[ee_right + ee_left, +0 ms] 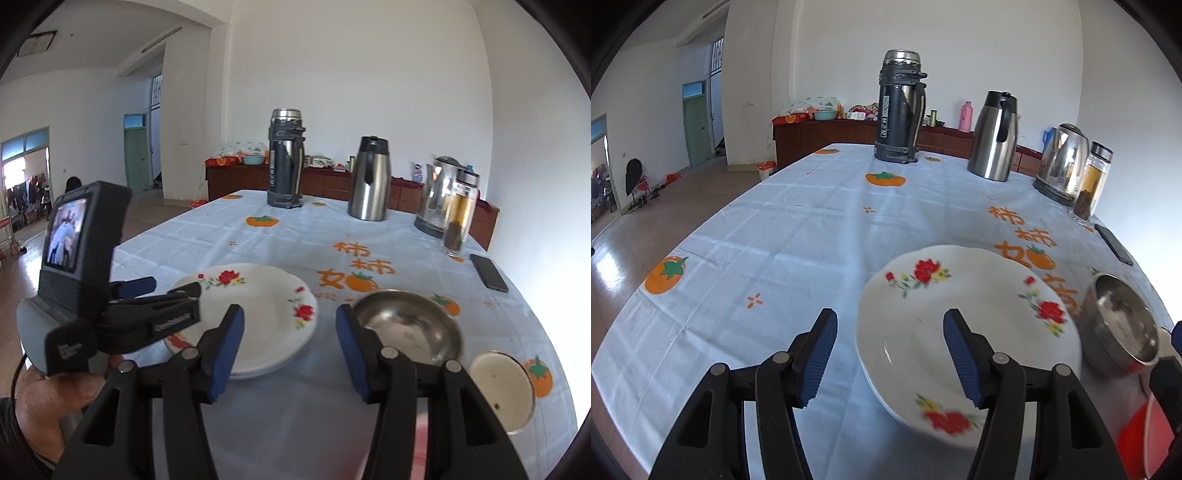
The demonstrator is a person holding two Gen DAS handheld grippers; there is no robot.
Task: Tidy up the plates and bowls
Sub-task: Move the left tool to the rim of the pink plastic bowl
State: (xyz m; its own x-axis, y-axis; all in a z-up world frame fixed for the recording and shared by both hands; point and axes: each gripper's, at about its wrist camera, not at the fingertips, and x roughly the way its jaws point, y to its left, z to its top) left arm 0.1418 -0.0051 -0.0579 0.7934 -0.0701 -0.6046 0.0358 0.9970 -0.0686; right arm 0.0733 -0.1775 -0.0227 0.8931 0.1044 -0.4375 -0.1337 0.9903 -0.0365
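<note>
Two stacked white plates with red flowers [964, 325] lie on the tablecloth; they also show in the right wrist view [266, 314]. A steel bowl [1123, 325] sits to their right, also in the right wrist view [410, 325]. A second, smaller bowl [502, 387] lies near the table's front right. My left gripper [890, 354] is open, its right finger above the plates' left part; it also shows from the side in the right wrist view [166, 291]. My right gripper [290, 350] is open and empty, between the plates and the steel bowl.
A dark thermos [901, 110], a steel jug [995, 136], an electric kettle [1062, 162] and a glass tea bottle [1093, 184] stand along the far and right side. A black phone [489, 273] lies by the right edge. A red object [1137, 443] is at the lower right.
</note>
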